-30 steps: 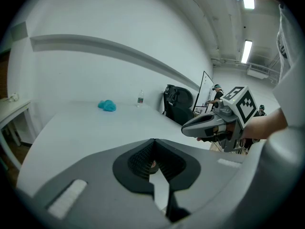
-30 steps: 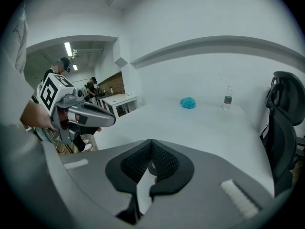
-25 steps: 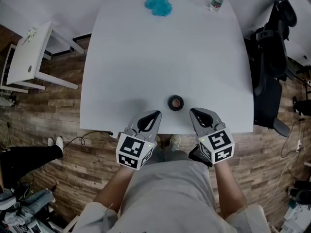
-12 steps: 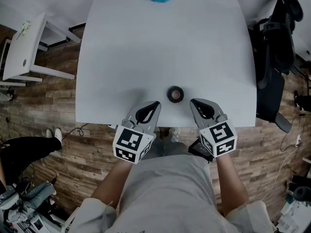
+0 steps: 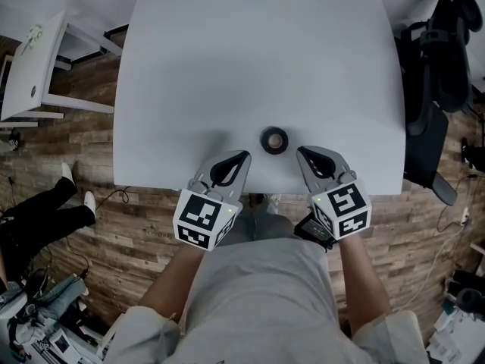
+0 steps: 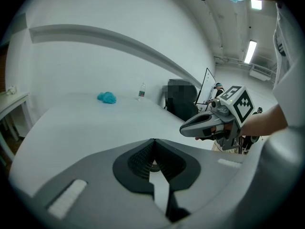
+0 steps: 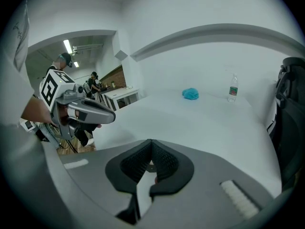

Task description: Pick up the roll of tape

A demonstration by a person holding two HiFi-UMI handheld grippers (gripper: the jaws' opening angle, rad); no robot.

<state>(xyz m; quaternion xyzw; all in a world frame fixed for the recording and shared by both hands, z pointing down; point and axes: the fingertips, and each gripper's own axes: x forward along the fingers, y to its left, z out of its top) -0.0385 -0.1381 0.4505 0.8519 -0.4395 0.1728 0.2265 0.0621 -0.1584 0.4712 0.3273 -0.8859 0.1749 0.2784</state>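
the roll of tape [image 5: 274, 139] lies flat on the white table [image 5: 227, 67], close to the edge where the person stands. the left gripper [image 5: 245, 155] is just to the left of the tape and a little nearer the person. its tip points at the tape but does not touch it. the right gripper [image 5: 301, 151] is just to the right of the tape and does not touch it either. the tape sits between the two tips.

both grippers have their jaws pressed together, with nothing in them.

the hole in the tape looks straight up. the tape is round, so no side of it is longer than another. it is a small, thick, dark ring with a lighter bit inside the hole.

far past the tape, at the other end of the table, are a blue fluffy thing [image 6: 107, 98] and a clear bottle [image 6: 142, 92].
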